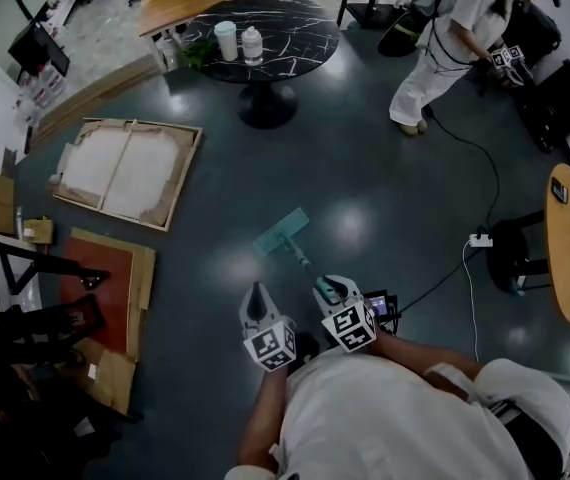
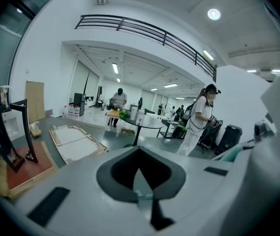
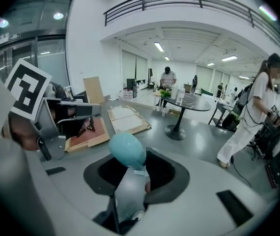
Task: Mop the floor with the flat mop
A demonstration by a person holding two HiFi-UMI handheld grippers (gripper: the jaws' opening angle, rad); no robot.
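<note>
In the head view the handle [image 1: 299,257] of the flat mop [image 1: 281,232] runs in behind the right gripper [image 1: 330,287], so the hold itself is covered; the right gripper view shows only the teal tip [image 3: 126,150] above the jaws clamped on it, the shaft sunk in the housing; the person's own torso [image 1: 395,418] is cut by the bottom edge (the left forearm [image 1: 260,418] too); figures [image 2: 173,111] at the hall's back are too small to tell.
</note>
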